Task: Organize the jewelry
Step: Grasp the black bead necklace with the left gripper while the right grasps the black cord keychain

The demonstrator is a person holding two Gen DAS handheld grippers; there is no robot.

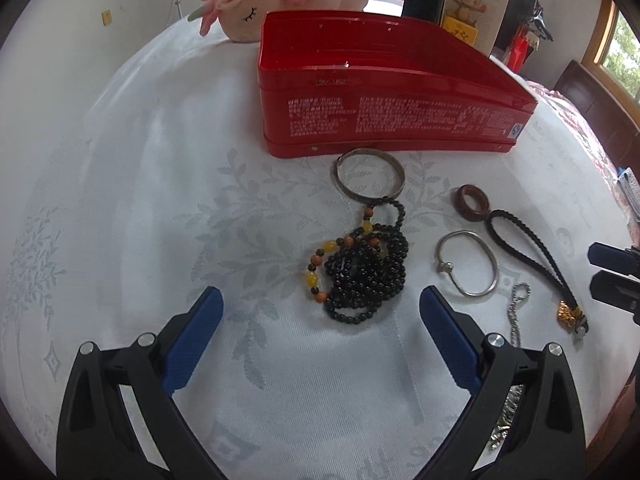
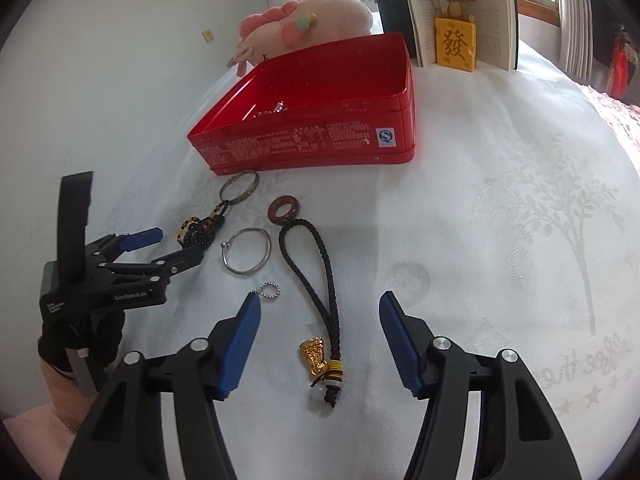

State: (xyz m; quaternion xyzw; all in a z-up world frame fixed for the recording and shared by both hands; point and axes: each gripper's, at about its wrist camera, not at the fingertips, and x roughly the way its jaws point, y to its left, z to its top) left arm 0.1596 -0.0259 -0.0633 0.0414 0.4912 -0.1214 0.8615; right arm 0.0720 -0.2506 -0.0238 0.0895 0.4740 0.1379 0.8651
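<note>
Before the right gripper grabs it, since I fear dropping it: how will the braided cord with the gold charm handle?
The braided cord lies in a limp loop, so it probably flops. The gold charm likely weighs one end down, so it may swing. Open right gripper straddles it.

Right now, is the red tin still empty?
No. The right wrist view shows beads and a bit of metal already lying inside the red tin.

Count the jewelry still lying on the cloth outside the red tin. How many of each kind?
Metal bangles: 2 (brass bangle, silver bangle)
Beaded strands: 1 (black bead pile)
Wooden rings: 1
Braided cord charms: 1
Ball chains: 1
Total: 6
</note>
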